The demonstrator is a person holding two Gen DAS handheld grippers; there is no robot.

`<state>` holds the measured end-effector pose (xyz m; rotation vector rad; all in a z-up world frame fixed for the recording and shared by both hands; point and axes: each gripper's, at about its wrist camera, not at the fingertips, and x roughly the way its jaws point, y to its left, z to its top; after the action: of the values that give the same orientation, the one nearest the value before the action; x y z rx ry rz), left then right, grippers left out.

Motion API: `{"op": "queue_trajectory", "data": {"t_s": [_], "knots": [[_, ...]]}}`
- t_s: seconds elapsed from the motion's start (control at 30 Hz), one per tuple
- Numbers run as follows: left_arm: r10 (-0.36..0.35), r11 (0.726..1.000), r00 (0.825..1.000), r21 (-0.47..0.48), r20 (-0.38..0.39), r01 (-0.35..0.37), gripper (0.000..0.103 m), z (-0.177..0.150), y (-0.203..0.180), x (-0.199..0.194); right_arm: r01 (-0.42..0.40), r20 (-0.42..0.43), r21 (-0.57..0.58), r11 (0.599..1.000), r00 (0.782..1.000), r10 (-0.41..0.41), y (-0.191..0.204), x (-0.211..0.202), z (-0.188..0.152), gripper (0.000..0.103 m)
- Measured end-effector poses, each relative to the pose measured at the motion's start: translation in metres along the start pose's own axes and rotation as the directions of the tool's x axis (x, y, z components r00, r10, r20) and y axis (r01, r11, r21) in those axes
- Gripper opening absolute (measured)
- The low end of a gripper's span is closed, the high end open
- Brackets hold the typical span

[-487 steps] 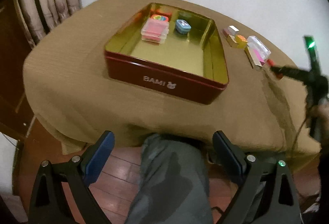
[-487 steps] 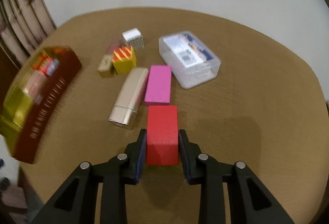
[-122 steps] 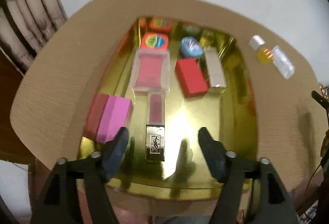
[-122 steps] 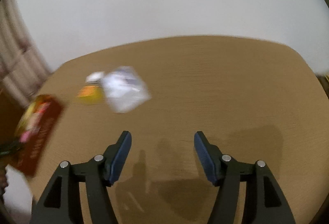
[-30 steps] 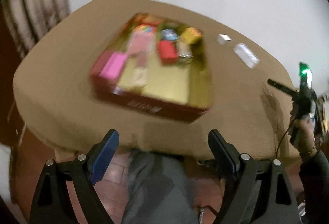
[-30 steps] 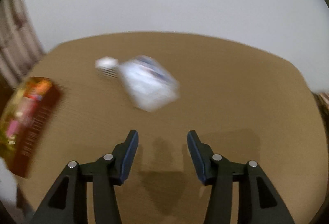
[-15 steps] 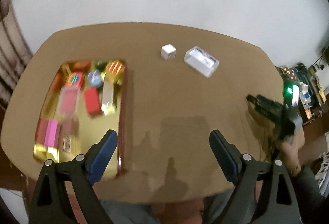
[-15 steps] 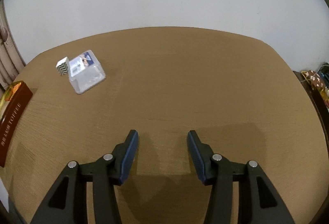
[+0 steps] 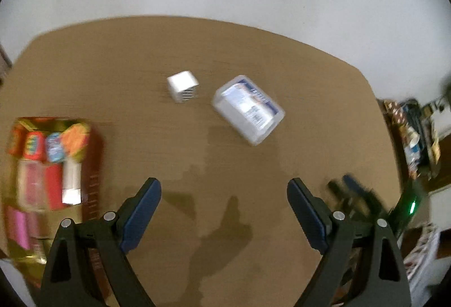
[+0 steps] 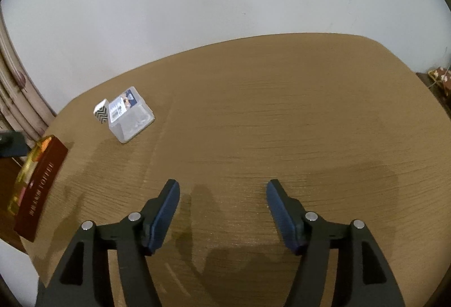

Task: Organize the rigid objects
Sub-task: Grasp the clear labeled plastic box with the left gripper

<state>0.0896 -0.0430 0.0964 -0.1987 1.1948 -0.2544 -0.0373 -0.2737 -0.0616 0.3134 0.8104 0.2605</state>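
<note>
Nearby, white cube (image 9: 182, 86) just beside clear case (image 9: 248, 109)

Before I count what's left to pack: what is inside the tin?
The tin holds an orange box, a small round blue case, a red block, a silvery bar, a clear case and a pink block. Blur hides details; anything beneath them is covered.

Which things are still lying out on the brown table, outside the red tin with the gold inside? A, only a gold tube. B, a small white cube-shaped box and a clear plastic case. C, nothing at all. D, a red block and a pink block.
B: the small white cube-shaped box and the clear plastic case lie side by side on the brown table, apart from the red tin.
</note>
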Motion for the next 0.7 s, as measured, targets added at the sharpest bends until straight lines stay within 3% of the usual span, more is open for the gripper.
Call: {"op": "queue_trajectory", "data": {"t_s": [0.27, 0.37, 0.5, 0.7], "knots": [[0.028, 0.986, 0.995, -0.161, -0.098, -0.044, 0.088, 0.050, -0.031, 0.063, -0.067, 0.023, 0.037, 0.997, 0.998, 0.066, -0.007, -0.004, -0.001, 0.068], [0.041, 0.971, 0.990, -0.226, -0.137, -0.072, 0.088, 0.057, -0.033, 0.082, -0.089, 0.042, 0.038, 0.995, 0.995, 0.087, -0.009, -0.009, -0.002, 0.068], [0.089, 0.958, 0.987, -0.261, -0.133, -0.121, 0.088, 0.061, -0.042, 0.094, -0.112, 0.067, 0.043, 0.993, 0.992, 0.109, -0.012, -0.019, -0.003, 0.068], [0.104, 0.926, 0.982, -0.344, -0.157, -0.153, 0.088, 0.064, -0.043, 0.115, -0.136, 0.093, 0.041, 0.990, 0.987, 0.132, -0.018, -0.032, -0.007, 0.068]]}}
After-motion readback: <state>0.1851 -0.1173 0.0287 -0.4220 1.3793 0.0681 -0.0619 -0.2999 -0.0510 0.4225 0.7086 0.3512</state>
